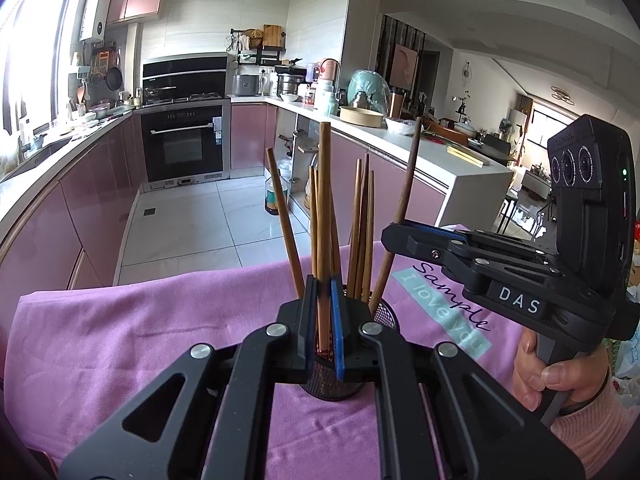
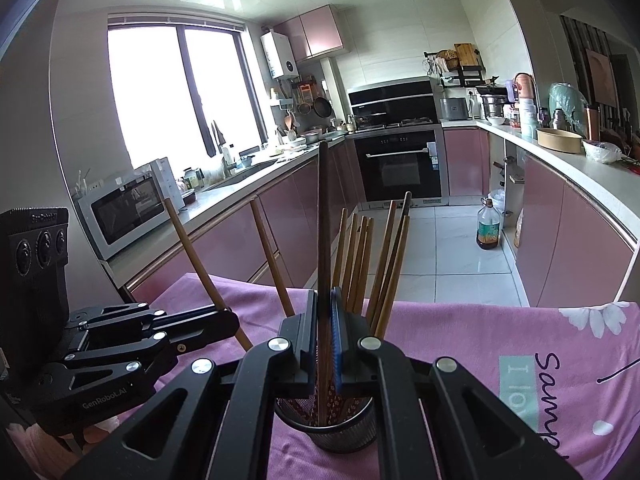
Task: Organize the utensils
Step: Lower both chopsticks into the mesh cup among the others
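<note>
Around me is a kitchen with pink cabinets [image 2: 280, 208] and white floor tiles [image 2: 452, 248]. Daylight pours through the big window [image 2: 176, 92]. A black built-in oven [image 2: 400, 164] faces me, a microwave [image 2: 128, 208] sits on the left worktop.

- The cloth [image 1: 132, 332] is showing pink-purple, with white daisies, dark script lettering and a mint-green band.
- The chopsticks [image 2: 360, 256] are showing light brown; 1 chopstick [image 2: 324, 216] is looking darker brown.
- The mesh holder [image 2: 344, 432] is appearing black.
- The gripper pads [image 1: 337, 332] are showing blue on black bodies.
- The cabinet fronts [image 2: 572, 240] are gleaming glossy pink.
</note>
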A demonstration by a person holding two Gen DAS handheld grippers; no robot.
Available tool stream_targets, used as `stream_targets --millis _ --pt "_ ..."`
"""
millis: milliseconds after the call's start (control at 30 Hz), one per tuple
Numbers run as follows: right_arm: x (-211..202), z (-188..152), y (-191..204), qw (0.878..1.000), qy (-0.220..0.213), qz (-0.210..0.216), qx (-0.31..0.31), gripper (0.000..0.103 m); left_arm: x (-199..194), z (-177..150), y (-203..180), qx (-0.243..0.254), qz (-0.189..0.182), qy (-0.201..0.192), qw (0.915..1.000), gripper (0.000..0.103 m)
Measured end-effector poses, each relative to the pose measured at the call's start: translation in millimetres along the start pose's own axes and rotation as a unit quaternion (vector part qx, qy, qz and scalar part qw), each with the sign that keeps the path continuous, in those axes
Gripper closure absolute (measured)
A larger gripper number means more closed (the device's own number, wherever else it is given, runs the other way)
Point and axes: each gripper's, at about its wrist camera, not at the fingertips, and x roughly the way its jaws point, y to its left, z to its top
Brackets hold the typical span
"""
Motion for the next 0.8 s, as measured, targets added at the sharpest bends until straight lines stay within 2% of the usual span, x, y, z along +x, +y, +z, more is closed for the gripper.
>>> stream_targets --millis 800 --pt "12 -4 3 1.000 0.014 -0.001 0.004 0.098 17 -2 7 -0.001 0.004 0.017 0.9998 0.095"
